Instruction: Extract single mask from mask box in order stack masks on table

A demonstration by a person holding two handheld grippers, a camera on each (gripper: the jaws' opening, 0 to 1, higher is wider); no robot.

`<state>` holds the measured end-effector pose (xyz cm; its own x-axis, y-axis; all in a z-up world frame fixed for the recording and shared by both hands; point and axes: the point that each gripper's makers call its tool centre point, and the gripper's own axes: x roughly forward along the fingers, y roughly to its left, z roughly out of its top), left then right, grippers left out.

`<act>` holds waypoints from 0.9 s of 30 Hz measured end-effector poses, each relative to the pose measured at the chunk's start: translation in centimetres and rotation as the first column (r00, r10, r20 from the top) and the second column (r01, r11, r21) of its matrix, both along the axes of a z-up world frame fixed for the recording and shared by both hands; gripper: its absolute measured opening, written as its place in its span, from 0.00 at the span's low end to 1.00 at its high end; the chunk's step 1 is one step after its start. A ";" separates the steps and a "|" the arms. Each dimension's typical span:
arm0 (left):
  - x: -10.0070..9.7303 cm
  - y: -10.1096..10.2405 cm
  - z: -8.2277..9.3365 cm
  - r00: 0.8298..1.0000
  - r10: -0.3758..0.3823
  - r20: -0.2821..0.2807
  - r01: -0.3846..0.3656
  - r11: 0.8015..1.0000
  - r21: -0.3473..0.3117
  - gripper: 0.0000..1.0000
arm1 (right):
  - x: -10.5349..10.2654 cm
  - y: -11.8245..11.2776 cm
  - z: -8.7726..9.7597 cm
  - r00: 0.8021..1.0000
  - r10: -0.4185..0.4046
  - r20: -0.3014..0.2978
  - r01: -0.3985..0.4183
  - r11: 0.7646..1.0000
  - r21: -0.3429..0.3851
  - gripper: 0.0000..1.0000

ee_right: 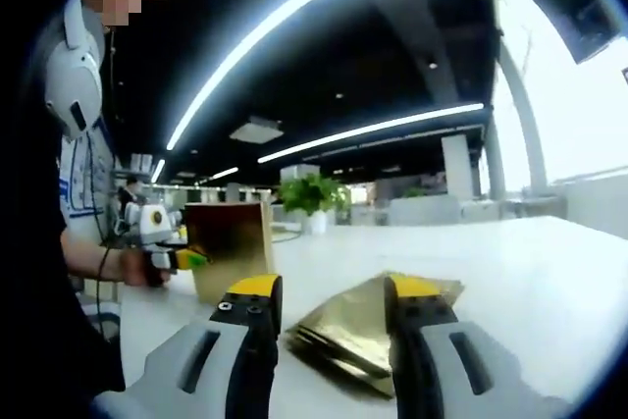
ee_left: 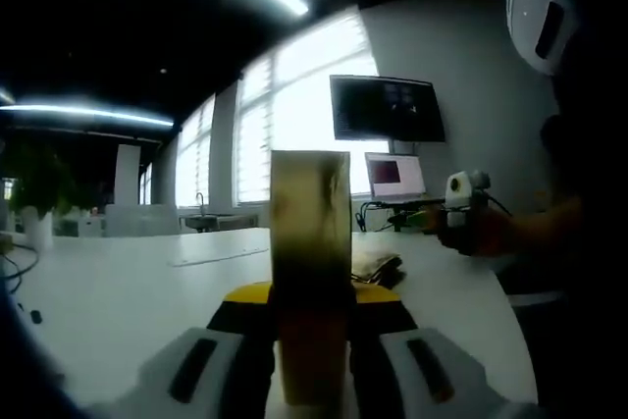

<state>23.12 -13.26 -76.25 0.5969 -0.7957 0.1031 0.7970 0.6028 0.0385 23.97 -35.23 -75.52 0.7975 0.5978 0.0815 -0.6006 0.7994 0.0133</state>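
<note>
- left gripper (ee_left: pixel 312 365): in the left gripper view i see its grey jaws with yellow tips closed against both sides of a tall gold cardboard mask box (ee_left: pixel 310 242), which stands upright between them above the white table (ee_left: pixel 118 291).
- the same box (ee_right: pixel 229 248) appears in the right gripper view, held by the left gripper (ee_right: pixel 162 242) in a person's hand (ee_right: pixel 137 264), at the left near the table edge.
- right gripper (ee_right: pixel 334 316): jaws stand apart, nothing between them; i see it empty, hovering over the stack.
- flat gold foil mask packets (ee_right: pixel 368 326): a loose, fanned stack lying on the white table (ee_right: pixel 549 272), just beyond the right jaws; in the left gripper view the stack (ee_left: pixel 378 267) lies just right of the box.
- right gripper (ee_left: pixel 461 208) in the left gripper view: at the right, above the table.
- dark wall monitor (ee_left: pixel 386 108) and lit laptop (ee_left: pixel 394 176): behind.
- green potted plant (ee_right: pixel 312 198): far across the table.
</note>
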 end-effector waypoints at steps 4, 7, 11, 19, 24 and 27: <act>0.0 0.0 0.0 1.000 0.003 -0.001 -0.003 1.000 0.000 0.30 | -0.1 -0.2 -1.1 1.000 0.001 -0.022 0.000 1.000 0.004 0.38; 0.1 0.1 0.0 1.000 0.005 -0.003 -0.006 1.000 -0.001 0.30 | -0.3 -0.3 -1.4 1.000 -0.004 -0.019 0.004 1.000 -0.017 0.38; 0.1 0.1 0.0 1.000 0.010 -0.007 -0.010 1.000 -0.004 0.30 | -0.4 -0.1 -1.6 1.000 -0.011 0.006 0.011 0.999 -0.046 0.38; 0.3 0.2 0.1 1.000 0.024 0.005 -0.024 1.000 0.009 0.30 | -0.5 1.1 -2.7 0.999 0.032 -0.019 -0.034 0.993 -0.117 0.39; 0.8 1.4 0.6 0.998 0.062 -0.029 -0.063 0.997 -0.049 0.30 | -0.6 1.0 -2.3 1.000 0.024 -0.013 -0.025 0.995 -0.096 0.39; 1.0 1.6 0.8 0.997 0.067 -0.034 -0.069 0.996 -0.063 0.30 | -0.5 1.0 -2.2 1.000 0.020 -0.012 -0.021 0.995 -0.099 0.39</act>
